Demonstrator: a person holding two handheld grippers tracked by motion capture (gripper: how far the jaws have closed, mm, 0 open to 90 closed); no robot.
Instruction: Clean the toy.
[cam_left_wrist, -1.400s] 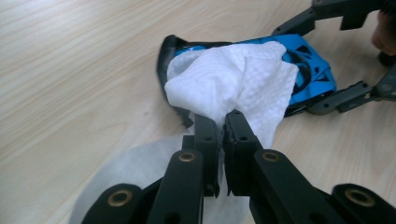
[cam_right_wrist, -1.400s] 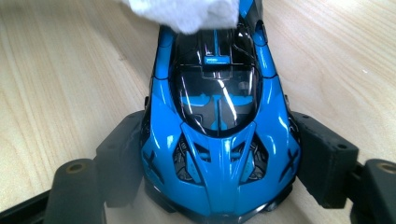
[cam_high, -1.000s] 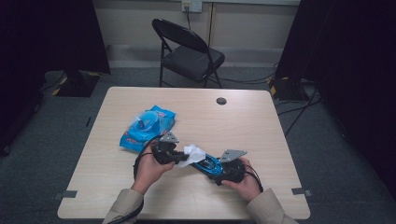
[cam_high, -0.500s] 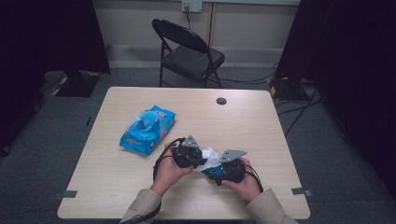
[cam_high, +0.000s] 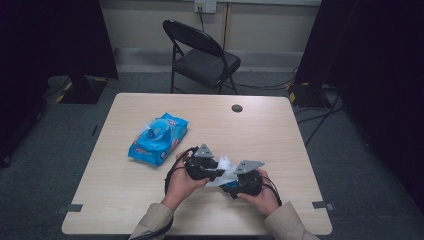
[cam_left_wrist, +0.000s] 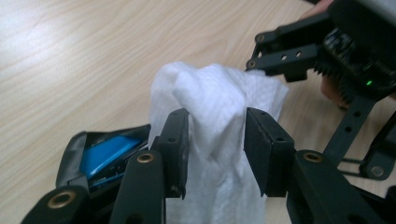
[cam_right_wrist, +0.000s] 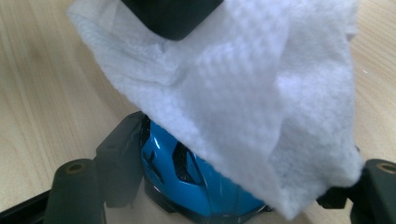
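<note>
Wipe (cam_left_wrist: 219, 116) sits between our left gripper's (cam_left_wrist: 215, 140) just-opening jaws; right gripper (cam_right_wrist: 224, 186) clamps blue toy car (cam_right_wrist: 187, 182), near tabletop's (cam_high: 125, 190) front edge.

The left gripper (cam_left_wrist: 212, 140) has its fingers (cam_left_wrist: 175, 140) parted, and the white wipe (cam_left_wrist: 219, 107) fills the gap between them, so nothing else could fit there. Just past the fingertips stands the right gripper (cam_high: 239, 186), close in the way. Under the wipe, between the right gripper's fingers (cam_right_wrist: 119, 158), sits the blue toy car (cam_right_wrist: 196, 186), blocking that gap. To the left of both grippers the pack of wipes (cam_high: 159, 138) lies well apart. The table (cam_high: 280, 130) beyond the fingertips is bare wood, with a small dark cap (cam_high: 237, 108) far off.
</note>
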